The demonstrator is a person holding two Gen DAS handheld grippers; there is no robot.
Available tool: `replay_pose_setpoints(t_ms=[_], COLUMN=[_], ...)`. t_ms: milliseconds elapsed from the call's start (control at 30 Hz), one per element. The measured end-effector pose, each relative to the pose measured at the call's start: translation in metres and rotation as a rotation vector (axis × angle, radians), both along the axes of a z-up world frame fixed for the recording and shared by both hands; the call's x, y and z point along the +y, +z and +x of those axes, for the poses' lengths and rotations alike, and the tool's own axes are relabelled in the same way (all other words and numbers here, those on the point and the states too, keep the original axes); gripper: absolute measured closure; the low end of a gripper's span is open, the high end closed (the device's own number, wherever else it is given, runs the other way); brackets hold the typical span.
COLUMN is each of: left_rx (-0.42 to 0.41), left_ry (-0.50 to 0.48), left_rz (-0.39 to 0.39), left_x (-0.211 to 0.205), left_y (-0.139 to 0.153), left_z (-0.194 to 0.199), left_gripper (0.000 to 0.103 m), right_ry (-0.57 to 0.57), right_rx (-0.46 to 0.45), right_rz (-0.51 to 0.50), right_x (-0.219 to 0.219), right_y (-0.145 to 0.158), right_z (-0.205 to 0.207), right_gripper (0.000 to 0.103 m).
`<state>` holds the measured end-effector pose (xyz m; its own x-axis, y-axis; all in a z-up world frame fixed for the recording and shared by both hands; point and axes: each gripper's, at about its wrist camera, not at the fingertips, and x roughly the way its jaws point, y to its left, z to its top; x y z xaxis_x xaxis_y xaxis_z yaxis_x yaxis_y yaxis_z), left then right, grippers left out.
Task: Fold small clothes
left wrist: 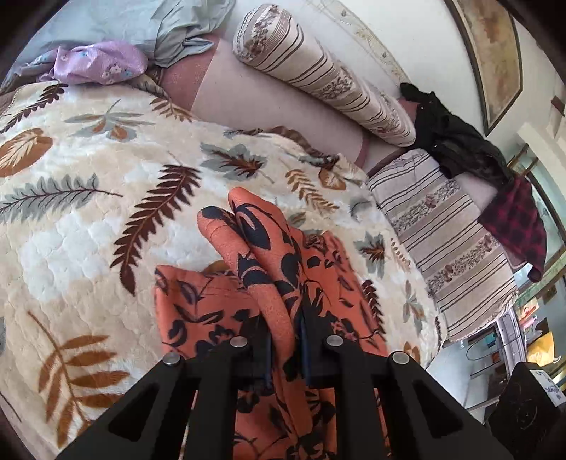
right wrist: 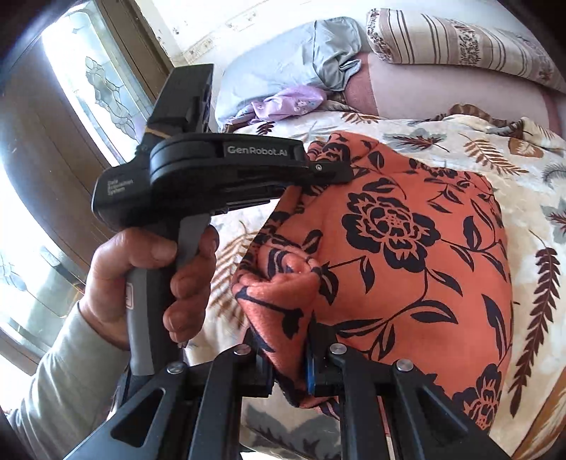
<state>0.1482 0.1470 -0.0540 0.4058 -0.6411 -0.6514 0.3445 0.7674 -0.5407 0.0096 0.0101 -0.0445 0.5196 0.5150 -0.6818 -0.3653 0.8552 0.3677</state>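
Left gripper (left wrist: 286,348) pinching orange floral garment (left wrist: 269,269), fold pointing away

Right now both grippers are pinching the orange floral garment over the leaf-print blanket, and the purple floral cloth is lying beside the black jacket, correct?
Not quite: the purple floral cloth lies beside the grey-blue bundle, far from the black jacket, as the left wrist view shows. Both the left gripper and right gripper do pinch the orange floral garment.

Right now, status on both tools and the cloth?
Left tool shut on orange cloth. Right tool shut on it too. Cloth lifted off blanket. Nothing in the way.
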Motion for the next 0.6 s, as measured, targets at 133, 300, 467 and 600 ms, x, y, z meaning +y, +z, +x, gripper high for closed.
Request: replay_pose_setpoints(t_ms=[133,300,467,600], left_rx=[0.187,0.174,0.221,0.227], left_ry=[-0.002,0.040,0.090,0.168], left_rz=[0.058,0.000,-0.006,0.038], left_x=[0.009,0.023,0.027,0.036], left_y=[-0.067,-0.061,-0.063,-0.055], left_z=[0.022,0.013,0.008,-0.014], left_gripper=[0.082,0.079,0.071,0.062], right_ry=[0.037,0.040,0.070,0.130], right_rx=[0.165,0.160,0.129,0.060], right_rz=[-0.001,0.082,0.126,0.103], right_x=[0.033,0.025,0.015,0.008], right_y=[-0.048,-0.057,-0.066,-0.062], right_z=[0.020,0.014,0.015,-0.015], right_gripper=[0.072,0.068,0.050,0.030])
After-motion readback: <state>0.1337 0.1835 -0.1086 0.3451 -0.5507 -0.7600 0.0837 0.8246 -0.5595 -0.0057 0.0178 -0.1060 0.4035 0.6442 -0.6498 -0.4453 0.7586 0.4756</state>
